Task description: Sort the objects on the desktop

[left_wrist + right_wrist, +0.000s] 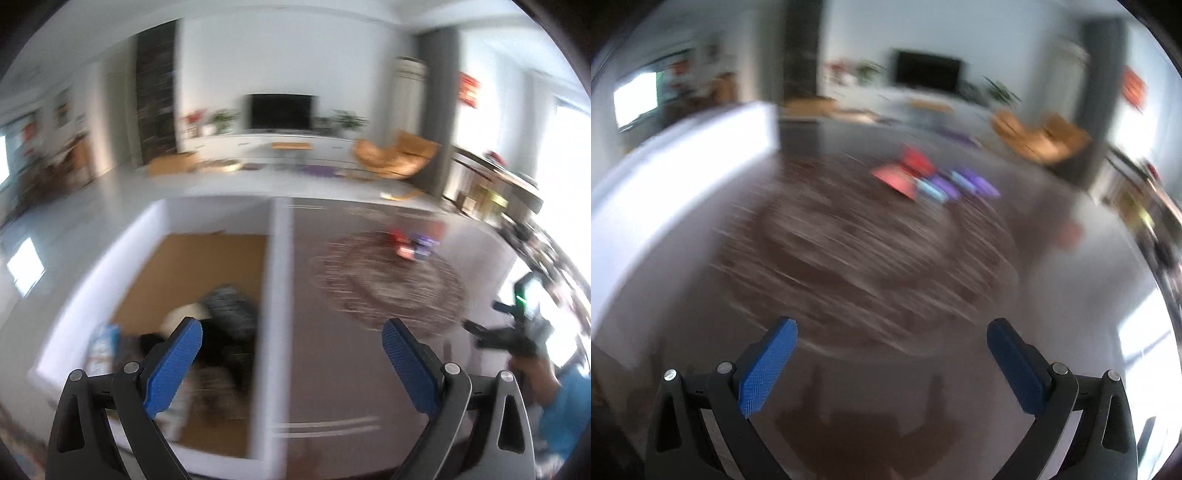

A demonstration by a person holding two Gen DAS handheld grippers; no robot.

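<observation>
My left gripper [291, 328] is open and empty, hanging over the right wall of a white storage box [275, 295]. On the box's brown floor lie a dark ribbed object [231, 306], a cream object [184, 314] and a blue-and-white packet [105, 347]. On the round patterned mat [388, 284] sit small red items [400, 243] and purple items [424, 243]. My right gripper [894, 326] is open and empty above the near edge of the mat [857, 240]. Beyond it lie the red packets [905, 171] and the purple and light blue pieces [956, 184]. Both views are blurred.
The dark table [1052, 295] carries the mat and the white box [683, 155], which stands at the left in the right wrist view. A hand in a blue sleeve [561, 406] shows at the right. A living room with a TV [280, 110] and an orange chair [399, 155] lies behind.
</observation>
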